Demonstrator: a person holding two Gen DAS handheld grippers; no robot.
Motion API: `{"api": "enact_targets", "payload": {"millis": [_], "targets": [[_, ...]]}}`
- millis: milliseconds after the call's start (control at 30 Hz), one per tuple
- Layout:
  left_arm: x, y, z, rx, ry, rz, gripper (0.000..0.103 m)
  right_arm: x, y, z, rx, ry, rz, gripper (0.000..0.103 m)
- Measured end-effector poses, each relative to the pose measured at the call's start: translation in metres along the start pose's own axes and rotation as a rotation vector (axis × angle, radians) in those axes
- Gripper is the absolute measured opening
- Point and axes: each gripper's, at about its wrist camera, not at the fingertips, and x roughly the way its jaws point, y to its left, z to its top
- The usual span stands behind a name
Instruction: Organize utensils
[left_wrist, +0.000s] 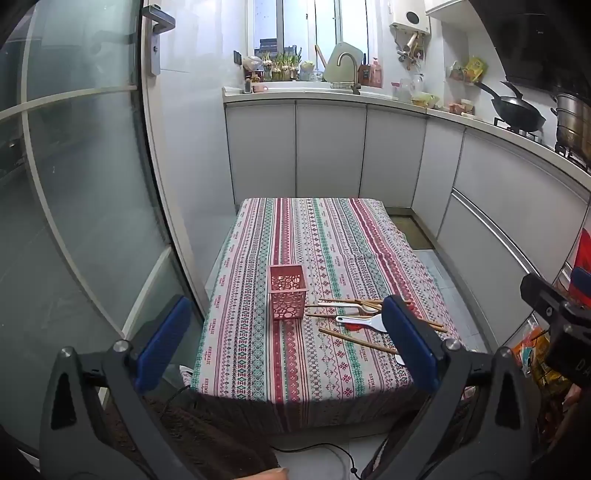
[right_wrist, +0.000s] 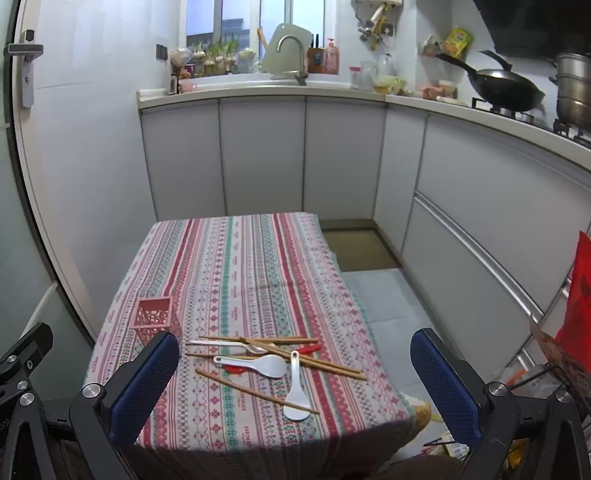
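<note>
Right wrist: striped tablecloth (right_wrist: 251, 280), scattered utensils (right_wrist: 273, 362), grey kitchen cabinets (right_wrist: 266, 155).

Cool, dim daylight enters through the window behind the sink (left_wrist: 295, 33) at twelve o'clock, leaving both views bluish and soft, with a pale sheen on the frosted glass door (left_wrist: 85, 184) at nine o'clock. Strong fisheye bending curves the grey cabinet fronts (right_wrist: 480, 206) toward three o'clock, and corners darken to black.

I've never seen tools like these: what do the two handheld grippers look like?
Each is black, with two angled arms joined by silver pivot bolts. The left gripper and right gripper both carry ribbed dark blue pads on their fingers. A thin black cable trails below the left one.
</note>
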Motion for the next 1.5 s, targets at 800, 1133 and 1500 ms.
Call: {"api": "enact_targets", "payload": {"millis": [800,1133,1500], "targets": [[0.004,0.004,-0.001,-0.001,-0.004,0.009,0.102,0.011,0.008,-0.001,-0.024,0.015,0.008,0.103],[0.006,0.003,0.0,0.002,-0.003,0.013,0.102,0.013,0.006,-0.003,-0.018,0.016,0.01,0.103],[0.005,0.002,-0.001,0.006,-0.004,0.012,0.102,0.012,0.006,-0.005,-0.016,0.015,0.01,0.103]]}}
